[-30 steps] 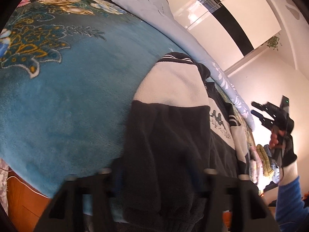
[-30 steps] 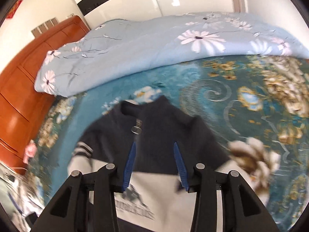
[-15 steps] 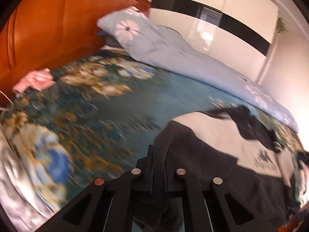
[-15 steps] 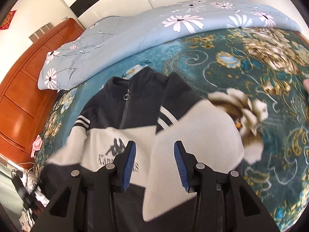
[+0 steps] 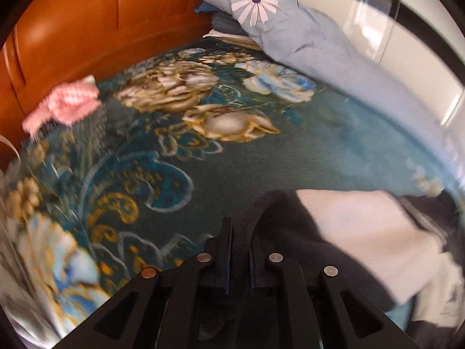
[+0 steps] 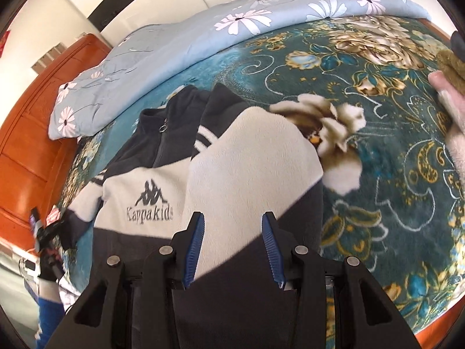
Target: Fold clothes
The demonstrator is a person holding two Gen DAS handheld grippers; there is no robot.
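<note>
On a bed covered with a teal floral blanket (image 6: 392,151), a dark navy and cream fleece jacket (image 6: 162,180) lies face up, zip and printed chest logo showing, collar toward a pale blue daisy-print duvet (image 6: 203,35) bunched along the far side. We judge that we are midway through folding it, at the stage of bringing the sleeves in over the body.

Our left gripper (image 5: 239,250) has its fingers nearly together, with a thick fold of the dark fleece pinched between them. The jaws are easing apart slightly, yet the pads appear pressed on the cloth. The fabric trails from the grip to the right, where a cream panel of the jacket follows it. We seem to hold this edge so the side can be carried across, which would explain why the cloth hangs taut instead of lying flat.

Our right gripper (image 6: 232,241) hovers over the right sleeve (image 6: 252,157), which lies folded across the chest. Its blue-padded fingers (image 6: 193,247) stand apart and grip nothing; the cream sleeve shows in the gap below them. Set like this, it looks ready to press or steady the sleeve.

At the far left of the right wrist view, a gloved hand (image 6: 49,264) on a blue sleeve holds the other gripper. A pink cloth (image 5: 66,104) sits near the orange wooden headboard (image 5: 87,23), well apart from the jacket.
</note>
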